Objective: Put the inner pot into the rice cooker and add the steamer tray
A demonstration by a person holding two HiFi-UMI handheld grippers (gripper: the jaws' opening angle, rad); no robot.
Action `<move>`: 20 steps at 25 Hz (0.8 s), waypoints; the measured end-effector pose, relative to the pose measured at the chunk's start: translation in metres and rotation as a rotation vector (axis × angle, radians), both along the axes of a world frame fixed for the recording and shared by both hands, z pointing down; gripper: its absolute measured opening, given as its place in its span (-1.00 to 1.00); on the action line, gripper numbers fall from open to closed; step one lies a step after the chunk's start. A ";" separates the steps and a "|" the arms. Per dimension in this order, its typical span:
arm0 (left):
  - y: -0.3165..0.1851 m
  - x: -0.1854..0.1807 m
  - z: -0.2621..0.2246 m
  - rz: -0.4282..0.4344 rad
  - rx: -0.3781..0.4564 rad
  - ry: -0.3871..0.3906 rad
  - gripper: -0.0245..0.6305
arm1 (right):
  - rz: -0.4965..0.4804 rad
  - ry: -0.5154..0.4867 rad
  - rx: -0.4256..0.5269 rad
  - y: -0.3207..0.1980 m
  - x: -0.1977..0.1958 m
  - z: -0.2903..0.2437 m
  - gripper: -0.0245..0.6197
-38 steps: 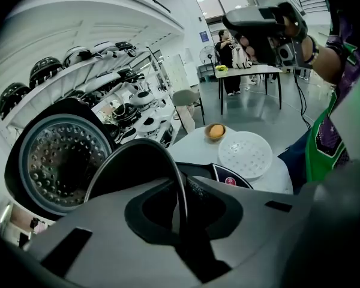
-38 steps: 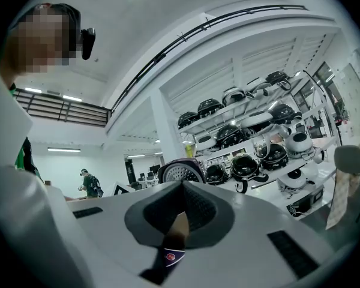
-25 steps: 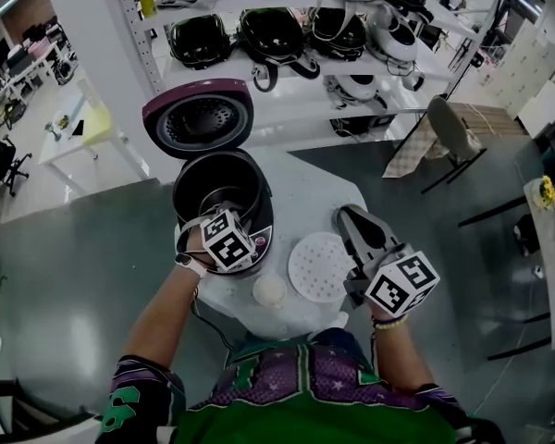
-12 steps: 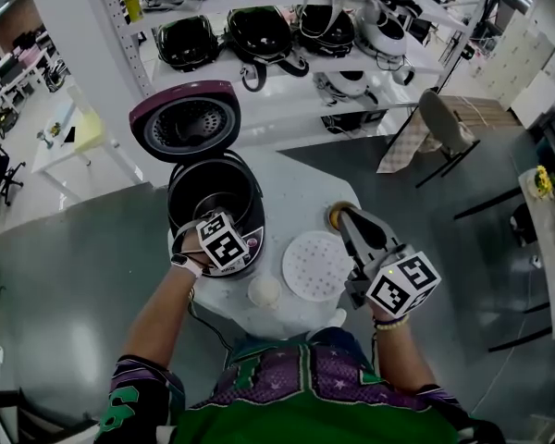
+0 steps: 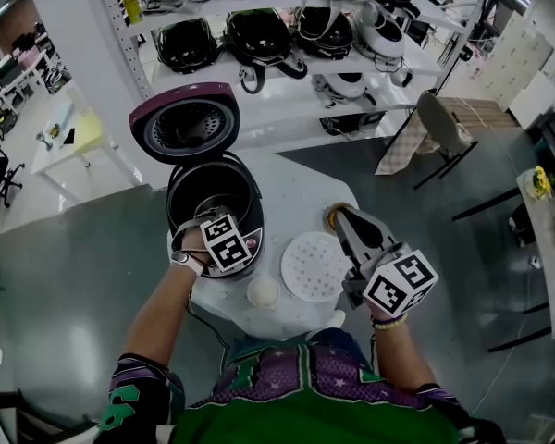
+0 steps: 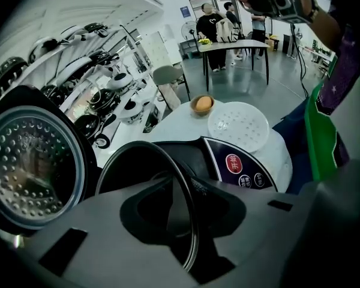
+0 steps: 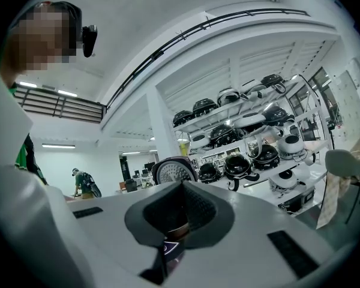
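The rice cooker (image 5: 213,202) stands on the round white table with its maroon lid (image 5: 185,121) raised. The dark inner pot (image 5: 211,188) sits inside it. My left gripper (image 5: 224,228) points steeply down at the cooker's near rim. In the left gripper view the pot's thin rim (image 6: 191,233) runs between the jaws of that gripper (image 6: 180,204), which have just been opening; a gap shows beside the rim. The white perforated steamer tray (image 5: 315,266) lies flat on the table, right of the cooker. Right of the tray, my right gripper (image 5: 340,215) is held level, shut and empty.
A small bowl with something orange (image 6: 202,104) sits at the table's far edge by the right gripper's tip. A white round object (image 5: 263,291) lies near the front edge. Shelves of rice cookers (image 5: 259,35) stand behind, a chair (image 5: 439,118) to the right.
The left gripper has rolled slightly at the cooker's near rim. The right gripper has stayed where it was.
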State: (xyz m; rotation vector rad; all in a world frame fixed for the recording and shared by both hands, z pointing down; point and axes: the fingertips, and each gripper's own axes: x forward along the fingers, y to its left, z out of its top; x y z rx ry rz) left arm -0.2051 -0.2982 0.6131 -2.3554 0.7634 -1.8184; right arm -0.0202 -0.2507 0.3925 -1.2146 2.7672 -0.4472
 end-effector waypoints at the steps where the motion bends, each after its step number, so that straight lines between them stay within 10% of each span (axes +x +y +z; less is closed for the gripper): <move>1: 0.000 -0.001 0.000 -0.001 0.002 -0.004 -0.60 | 0.000 0.001 0.001 0.001 0.000 0.000 -0.91; 14: 0.005 -0.005 -0.028 0.027 0.070 -0.031 -0.46 | 0.018 -0.005 -0.002 0.004 0.000 0.002 -0.91; 20: 0.008 -0.018 -0.037 -0.078 0.099 0.099 -0.48 | 0.024 -0.005 0.003 0.004 0.003 0.001 -0.91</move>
